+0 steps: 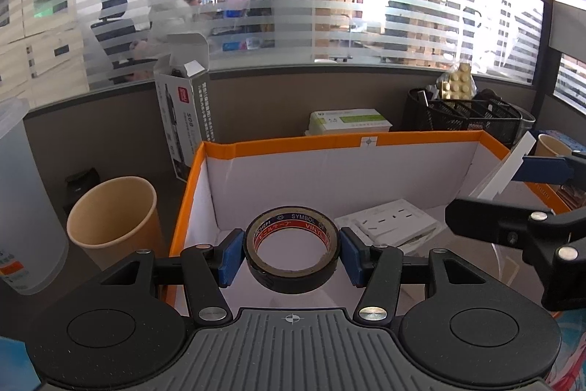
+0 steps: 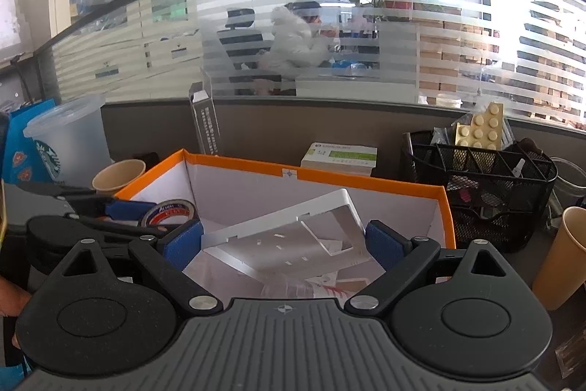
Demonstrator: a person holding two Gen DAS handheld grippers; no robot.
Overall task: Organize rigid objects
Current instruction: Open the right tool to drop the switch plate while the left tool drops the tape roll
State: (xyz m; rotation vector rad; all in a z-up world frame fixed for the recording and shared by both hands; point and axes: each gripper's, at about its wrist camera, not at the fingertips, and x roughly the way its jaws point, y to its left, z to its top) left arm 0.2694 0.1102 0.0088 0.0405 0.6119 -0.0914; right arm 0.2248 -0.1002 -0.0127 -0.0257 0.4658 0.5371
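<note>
A roll of black vinyl tape [image 1: 291,249] is clamped in the left hand-held gripper [image 1: 291,250] above the orange-rimmed box [image 1: 300,139], a white frame [image 2: 289,229] in the right hand-held gripper [image 2: 284,240], so collision is risked.

An office — frosted-stripe glass partition [image 2: 329,35], seated worker [image 2: 296,39] beyond, mesh desk organizer [image 2: 476,193].

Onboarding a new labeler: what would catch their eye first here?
The black tape roll clamped in the left gripper over the orange-rimmed box. Next, the white plate held tilted by the right gripper above the same box. Behind on the right, a mesh organizer.
</note>
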